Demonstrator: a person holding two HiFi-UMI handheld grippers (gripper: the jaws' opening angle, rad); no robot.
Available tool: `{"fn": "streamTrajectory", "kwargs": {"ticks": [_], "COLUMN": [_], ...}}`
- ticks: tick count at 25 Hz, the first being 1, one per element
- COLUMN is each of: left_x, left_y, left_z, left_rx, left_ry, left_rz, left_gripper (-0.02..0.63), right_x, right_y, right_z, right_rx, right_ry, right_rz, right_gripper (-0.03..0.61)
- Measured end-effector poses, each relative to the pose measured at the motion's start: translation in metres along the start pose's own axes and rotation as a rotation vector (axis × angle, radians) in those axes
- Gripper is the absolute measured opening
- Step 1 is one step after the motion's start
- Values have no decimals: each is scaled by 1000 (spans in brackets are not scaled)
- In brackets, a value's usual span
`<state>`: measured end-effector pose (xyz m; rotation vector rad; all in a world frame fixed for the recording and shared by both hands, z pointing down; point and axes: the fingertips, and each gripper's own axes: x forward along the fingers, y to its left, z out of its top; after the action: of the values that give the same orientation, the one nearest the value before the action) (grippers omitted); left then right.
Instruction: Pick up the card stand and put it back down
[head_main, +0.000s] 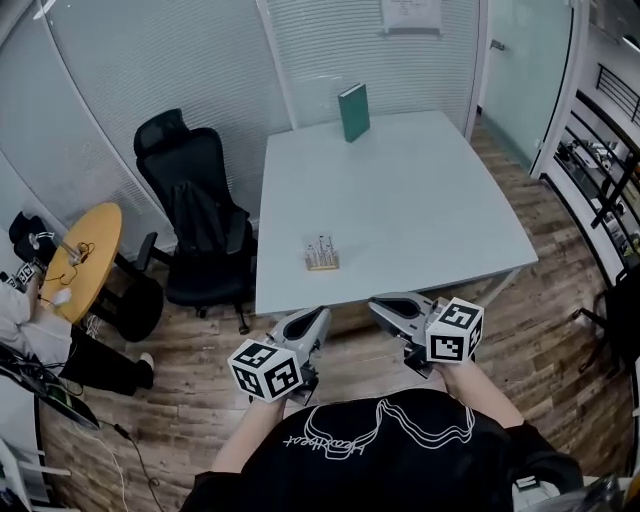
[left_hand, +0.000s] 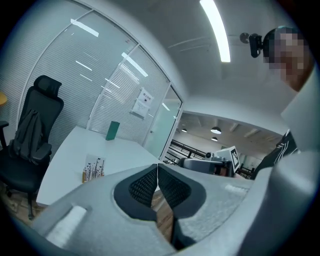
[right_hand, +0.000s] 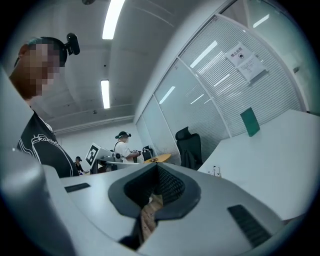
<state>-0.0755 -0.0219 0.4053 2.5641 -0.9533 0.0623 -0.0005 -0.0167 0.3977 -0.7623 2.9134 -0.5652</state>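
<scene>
Card stand held an upright card, base lying crosswise on the worktop; left gripper and right gripper were closed, empty.

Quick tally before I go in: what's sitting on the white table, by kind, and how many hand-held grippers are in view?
card stand: 1
green book, standing upright: 1
hand-held gripper: 2, the left hand-held gripper and the right hand-held gripper, both shut and empty
Total: 4, with 2 of them on the white table

Head view steeply downward; table in all 3.
</scene>
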Motion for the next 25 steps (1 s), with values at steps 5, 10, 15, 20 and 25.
{"fn": "streamTrajectory", "kwargs": {"ticks": [5,10,15,20,25], "left_x": [16,27,43,64,79], "left_y": [38,68,103,151,195], "left_z": [7,9,3,-7,-15], "left_rx": [5,4,10,39,35], "left_ry": [15,14,38,71,97], "left_rz": [20,57,106,166,217], "left_gripper": [14,15,15,17,17], "right_x": [13,19,29,53,81], "right_y": [-31,-57,-92,-137,-179], "right_z": [3,1,-8,-15,-27], "right_rx": [-12,1,15,-9,-45], "right_ry": [0,13,70,130,198], "right_rz": [-32,-52,-68,-74,-77], "right_gripper": [9,9,9,11,12]}}
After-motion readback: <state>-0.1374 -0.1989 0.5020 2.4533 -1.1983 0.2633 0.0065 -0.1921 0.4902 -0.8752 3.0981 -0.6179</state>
